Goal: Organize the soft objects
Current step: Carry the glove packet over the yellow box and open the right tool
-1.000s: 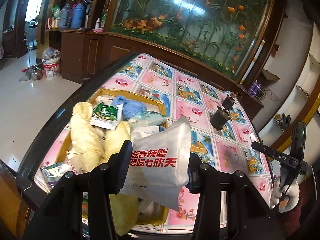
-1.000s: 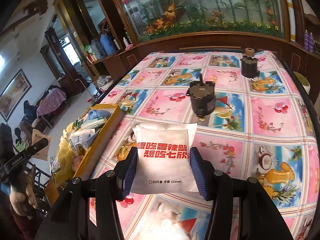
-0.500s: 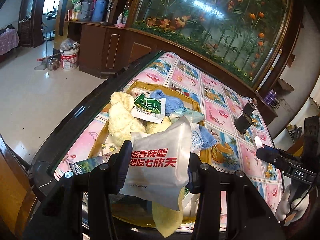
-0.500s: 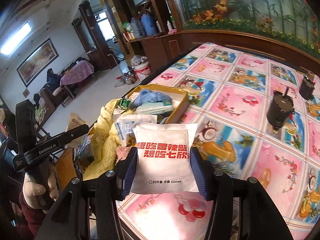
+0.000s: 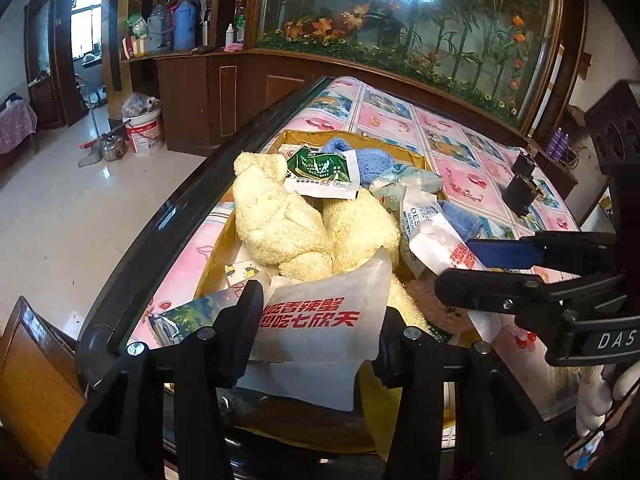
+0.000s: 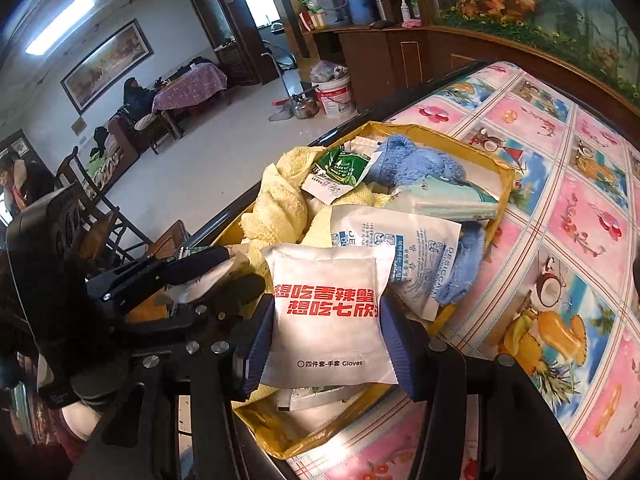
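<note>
From the left wrist view, our left tool is clamped on a white glove packet with red lettering, and it now hangs over the near end of the yellow box. A second ago the box lay farther ahead of the tool; we have closed in on it. The right tool has also come in from the right side of the box, where before it stood well off over the desk. In the box lie a yellow towel, a green packet and a blue cloth.

From the right wrist view, our right tool grips a second white packet of the same kind. A second ago this one hung over the patterned desk beside a dark motor; now it sits above the near part of the box, in front of a desiccant pouch. The left tool shows at the left of the box, shut on its own packet.

We judge both packets are at the drop point, so releasing them into the box is the step in hand.
</note>
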Available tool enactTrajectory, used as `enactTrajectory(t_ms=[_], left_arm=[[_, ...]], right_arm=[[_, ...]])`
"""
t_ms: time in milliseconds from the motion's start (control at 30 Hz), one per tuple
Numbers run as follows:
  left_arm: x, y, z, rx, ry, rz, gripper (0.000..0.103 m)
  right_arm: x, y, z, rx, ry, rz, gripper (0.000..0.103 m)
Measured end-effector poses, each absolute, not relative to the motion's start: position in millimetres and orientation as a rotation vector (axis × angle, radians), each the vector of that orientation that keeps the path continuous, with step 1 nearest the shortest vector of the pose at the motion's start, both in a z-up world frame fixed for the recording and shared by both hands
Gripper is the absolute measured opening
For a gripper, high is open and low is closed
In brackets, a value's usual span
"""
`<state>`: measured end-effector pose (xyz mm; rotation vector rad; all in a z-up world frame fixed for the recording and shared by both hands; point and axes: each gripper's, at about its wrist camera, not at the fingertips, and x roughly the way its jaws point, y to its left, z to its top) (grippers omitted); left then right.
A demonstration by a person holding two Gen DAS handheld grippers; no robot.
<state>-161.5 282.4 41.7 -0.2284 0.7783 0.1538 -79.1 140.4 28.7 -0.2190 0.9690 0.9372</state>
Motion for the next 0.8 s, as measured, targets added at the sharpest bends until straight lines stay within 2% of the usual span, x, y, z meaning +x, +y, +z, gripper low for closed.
enactTrajectory(t_ms=[133,300,400,500,667,800], left_arm=[[-161.2,282.9,38.6,-0.220,0.762,0.151,0.053],[-161.6,282.5,38.3,-0.209,0.752,0.170,0.061],[-164.2,280.5,41.8,-0.199,0.749,0.180,0.061],[-168.8,279.1,47.1,-0.196,0.741,0.189,0.065],[-178.7,271.3,59.7,-0.158,0.708,0.213,0.073],[-184.5,262.0,69.8,-0.118,0.685,0.230,0.074]], right_arm=[[-68.9,145.5,28.6,-0.218,0.970,0.898,0.053],[-58.5,156.6,24.9,-0.236,0.981,0.870,0.054],[-62.2,164.7,22.7,-0.276,0.971,0.871,0.058],[-69.9,166.5,22.1,-0.296,0.942,0.883,0.069],[-76.9,158.8,28.8,-0.249,0.934,0.923,0.071],[-79.9,148.4,36.3,-0.190,0.933,0.945,0.071]])
